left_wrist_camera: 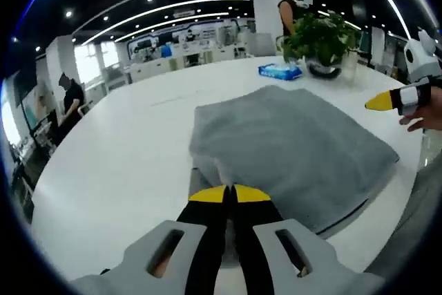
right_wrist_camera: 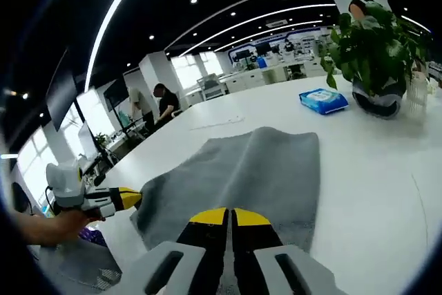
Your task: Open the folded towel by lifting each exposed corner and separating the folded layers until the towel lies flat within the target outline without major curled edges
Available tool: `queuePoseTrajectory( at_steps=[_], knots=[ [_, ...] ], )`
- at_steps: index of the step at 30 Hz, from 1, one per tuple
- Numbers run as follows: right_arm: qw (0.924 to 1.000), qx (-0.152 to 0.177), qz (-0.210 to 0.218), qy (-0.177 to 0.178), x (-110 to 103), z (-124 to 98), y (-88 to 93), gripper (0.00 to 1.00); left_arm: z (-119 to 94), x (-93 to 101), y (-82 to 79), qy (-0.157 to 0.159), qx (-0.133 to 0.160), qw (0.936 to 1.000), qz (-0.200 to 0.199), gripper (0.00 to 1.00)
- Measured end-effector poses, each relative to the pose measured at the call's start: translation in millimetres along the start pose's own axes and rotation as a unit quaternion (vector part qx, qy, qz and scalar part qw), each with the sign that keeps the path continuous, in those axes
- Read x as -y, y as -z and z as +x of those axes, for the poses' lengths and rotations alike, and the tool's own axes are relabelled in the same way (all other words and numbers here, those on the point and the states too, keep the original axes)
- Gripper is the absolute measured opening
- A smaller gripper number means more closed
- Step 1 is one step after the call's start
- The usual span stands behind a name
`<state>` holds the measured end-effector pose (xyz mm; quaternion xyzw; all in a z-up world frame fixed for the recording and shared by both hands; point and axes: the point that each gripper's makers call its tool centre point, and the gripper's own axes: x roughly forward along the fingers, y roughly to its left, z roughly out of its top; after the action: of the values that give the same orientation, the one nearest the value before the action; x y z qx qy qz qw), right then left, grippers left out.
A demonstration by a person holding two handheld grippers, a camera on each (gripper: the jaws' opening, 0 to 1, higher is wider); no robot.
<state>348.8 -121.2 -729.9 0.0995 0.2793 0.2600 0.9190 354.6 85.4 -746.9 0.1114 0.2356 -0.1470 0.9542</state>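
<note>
A grey folded towel [left_wrist_camera: 290, 146] [right_wrist_camera: 255, 170] lies on a white table [left_wrist_camera: 117, 157] [right_wrist_camera: 373, 170]. A dark outline [left_wrist_camera: 345, 213] peeks from under its near edge. My left gripper [left_wrist_camera: 230, 193] sits low with its yellow tips pressed together at the towel's near edge; whether it pinches cloth I cannot tell. In the right gripper view, the left gripper [right_wrist_camera: 130, 198] sits just off the towel's left corner, held by a hand. My right gripper [right_wrist_camera: 230, 217] is shut above the towel's near side. In the left gripper view, the right gripper [left_wrist_camera: 381, 101] hovers off the towel's right side, apart from it.
A potted plant [left_wrist_camera: 321, 39] [right_wrist_camera: 373, 50] and a blue pack of wipes [left_wrist_camera: 280, 70] [right_wrist_camera: 323, 100] stand beyond the towel. People stand in the office behind. The table's rounded edge [left_wrist_camera: 41, 191] runs close on the left.
</note>
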Motion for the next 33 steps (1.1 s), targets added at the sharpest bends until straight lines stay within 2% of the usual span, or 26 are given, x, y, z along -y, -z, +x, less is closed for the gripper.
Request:
queuePoseTrajectory(
  at_steps=[6, 12, 15, 20, 21, 26, 29, 33],
  knots=[
    [0.9998, -0.009, 0.002, -0.016, -8, 2, 4.0, 0.0, 0, 25.1, -12.5, 0.05, 0.025, 0.9984, 0.009, 0.02],
    [0.9992, -0.013, 0.01, -0.037, -17, 3, 6.2, 0.04, 2, 39.5, -15.4, 0.078, 0.032, 0.9963, 0.017, 0.02],
    [0.9984, -0.011, 0.008, -0.056, -26, 5, 5.6, 0.05, 1, 53.4, -19.2, 0.104, 0.041, 0.9935, 0.024, 0.02],
    [0.9969, -0.012, 0.002, -0.077, -39, 6, 6.9, 0.07, -2, 87.5, -23.3, 0.157, 0.053, 0.9832, 0.076, 0.02],
    [0.9968, -0.012, 0.002, -0.079, -40, 7, 7.0, 0.08, -3, 89.7, -23.1, 0.161, 0.053, 0.9826, 0.077, 0.02],
    [0.9959, -0.019, 0.006, -0.088, -45, 8, 10.4, 0.09, -10, 116.4, -24.6, 0.208, 0.064, 0.9707, 0.102, 0.02],
    [0.9951, -0.022, 0.015, -0.095, -48, 8, 11.6, 0.11, -13, 126.6, -25.5, 0.224, 0.07, 0.9654, 0.113, 0.02],
    [0.9929, -0.034, 0.04, -0.107, -52, 10, 16.5, 0.15, -14, 130.3, -26.1, 0.233, 0.073, 0.963, 0.115, 0.02]
  ],
)
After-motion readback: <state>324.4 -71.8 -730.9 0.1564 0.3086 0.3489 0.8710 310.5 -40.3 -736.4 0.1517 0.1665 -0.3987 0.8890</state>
